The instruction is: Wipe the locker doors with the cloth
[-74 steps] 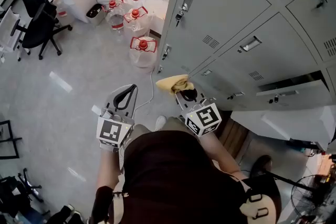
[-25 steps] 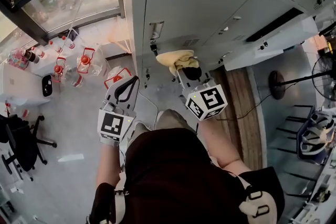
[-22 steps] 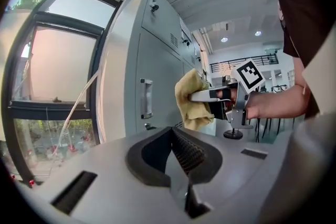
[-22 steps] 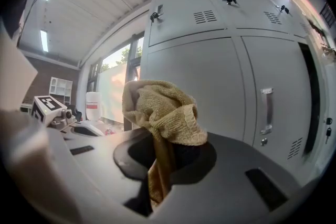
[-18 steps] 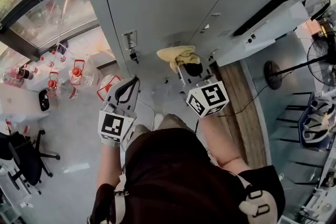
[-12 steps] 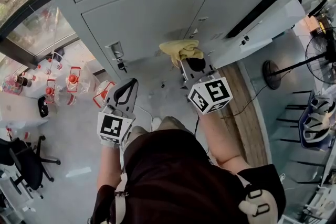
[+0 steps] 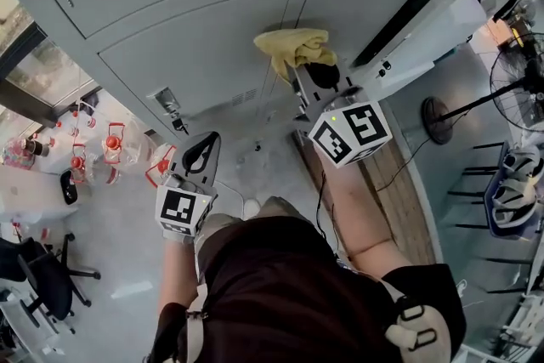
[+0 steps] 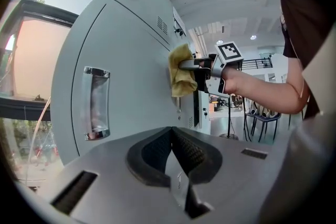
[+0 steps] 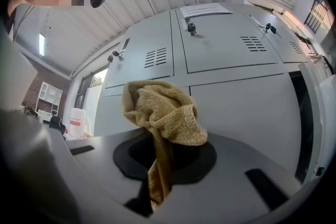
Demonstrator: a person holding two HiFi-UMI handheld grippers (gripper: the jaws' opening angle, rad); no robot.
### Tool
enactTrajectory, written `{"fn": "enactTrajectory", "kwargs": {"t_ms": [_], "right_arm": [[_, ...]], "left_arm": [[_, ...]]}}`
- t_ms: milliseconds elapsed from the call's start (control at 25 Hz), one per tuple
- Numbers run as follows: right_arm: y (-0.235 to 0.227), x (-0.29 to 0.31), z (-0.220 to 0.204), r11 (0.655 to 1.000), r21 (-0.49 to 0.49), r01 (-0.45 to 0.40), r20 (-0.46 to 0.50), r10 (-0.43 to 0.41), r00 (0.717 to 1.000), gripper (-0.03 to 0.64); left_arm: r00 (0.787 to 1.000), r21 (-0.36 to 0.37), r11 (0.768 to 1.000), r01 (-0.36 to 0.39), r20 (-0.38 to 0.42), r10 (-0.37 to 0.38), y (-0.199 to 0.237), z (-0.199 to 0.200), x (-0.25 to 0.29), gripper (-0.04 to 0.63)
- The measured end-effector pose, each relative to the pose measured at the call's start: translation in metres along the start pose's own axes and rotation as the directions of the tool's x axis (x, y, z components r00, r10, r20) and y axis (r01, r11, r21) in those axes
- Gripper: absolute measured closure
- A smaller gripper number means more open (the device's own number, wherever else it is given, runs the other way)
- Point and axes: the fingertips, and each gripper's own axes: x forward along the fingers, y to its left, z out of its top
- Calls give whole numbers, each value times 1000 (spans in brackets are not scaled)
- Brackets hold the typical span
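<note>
A yellow cloth (image 7: 294,47) sticks out of my right gripper (image 7: 308,74), which is shut on it and holds it up against the grey locker doors (image 7: 195,55). In the right gripper view the cloth (image 9: 163,118) bunches over the jaws, with the locker doors (image 9: 231,44) close behind. From the left gripper view the cloth (image 8: 181,71) presses on the door face (image 8: 136,76). My left gripper (image 7: 201,155) hangs lower left, away from the lockers, its jaws shut with nothing between them (image 8: 176,157).
A metal door handle (image 8: 94,102) and keys in locks (image 7: 174,121) project from the doors. One locker door (image 7: 425,21) at right stands open. Water jugs (image 7: 110,144), an office chair (image 7: 34,276) and a fan stand (image 7: 442,110) are on the floor.
My right gripper has lifted the cloth higher up the locker doors, and my head has tilted up so more upper doors show. The left gripper stays low.
</note>
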Motion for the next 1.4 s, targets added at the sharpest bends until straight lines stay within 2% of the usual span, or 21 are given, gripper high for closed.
{"fn": "enactTrajectory", "kwargs": {"t_ms": [280, 720, 920, 1400], "right_arm": [[-3, 19, 25, 998, -16, 59, 9, -59, 998, 561], [-7, 36, 33, 980, -51, 191, -20, -192, 981, 561], [-5, 36, 34, 971, -51, 233, -12, -234, 972, 565], [19, 45, 46, 961, -30, 274, 17, -274, 962, 566]], "left_arm": [[998, 20, 997, 70, 4, -71, 6, 6, 0, 588], [985, 32, 984, 173, 2, -173, 20, 6, -11, 588], [980, 34, 979, 201, 6, -201, 26, 5, -17, 588], [974, 28, 974, 226, 24, -227, 48, 3, -41, 588]]}}
